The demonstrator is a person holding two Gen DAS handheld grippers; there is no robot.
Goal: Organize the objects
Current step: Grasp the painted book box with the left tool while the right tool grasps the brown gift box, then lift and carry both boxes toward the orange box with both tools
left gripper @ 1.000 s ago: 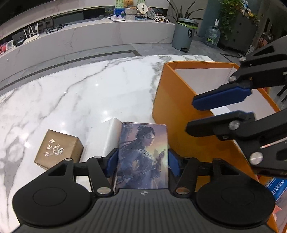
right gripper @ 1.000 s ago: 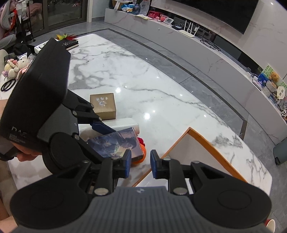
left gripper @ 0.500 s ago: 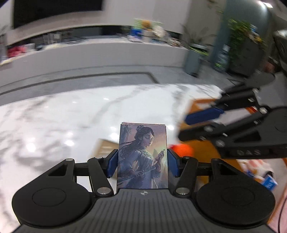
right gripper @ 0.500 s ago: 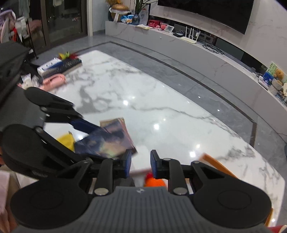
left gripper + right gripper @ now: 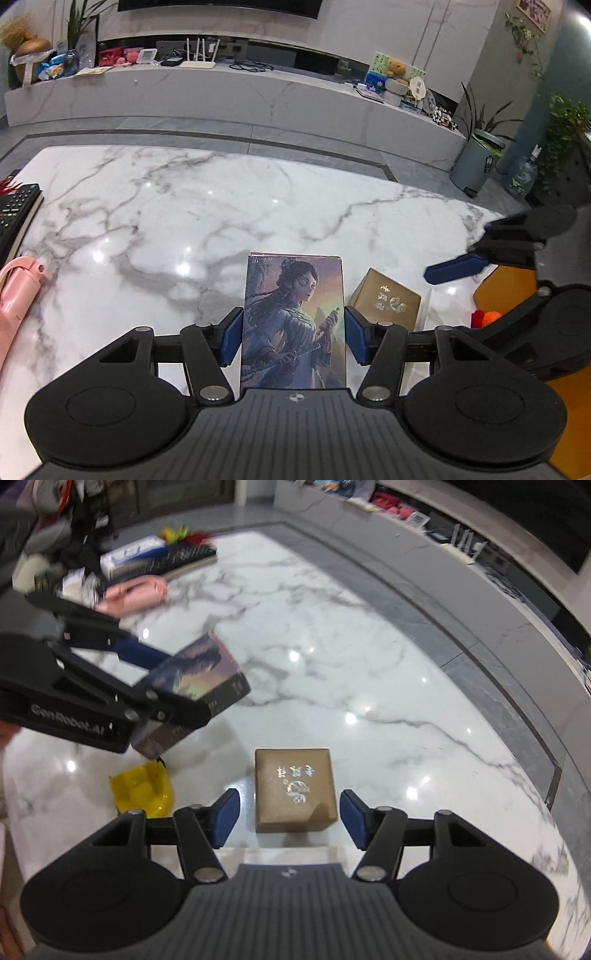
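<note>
- While the left gripper (image 5: 294, 339) pinches an illustrated box (image 5: 294, 321) printed with a woman holding a sword, its blue pads press flat on the box's two long sides and the box stands upright between them, lifted clear of the marble table (image 5: 184, 221).
- Seen from the right wrist, that same box (image 5: 207, 679) hangs tilted in the air, up and to the left of the right gripper (image 5: 289, 818).
- Jaws on the right gripper are opening; a brown cardboard box with silver lettering (image 5: 294, 788) sits on the table just ahead, in line with the gap, and neither pad touches it.
- From the left wrist, the brown box (image 5: 386, 301) lies just right of the left tool's fingers, and one blue pad of the right tool shows beyond it.
- Left of the right gripper's fingers lies a yellow bag (image 5: 144, 788).
- Farther off to the left of both tools rest a pink pouch (image 5: 135, 592) and a remote control (image 5: 16, 205).
- An orange box (image 5: 506, 284) edges in to the right of the left gripper.
</note>
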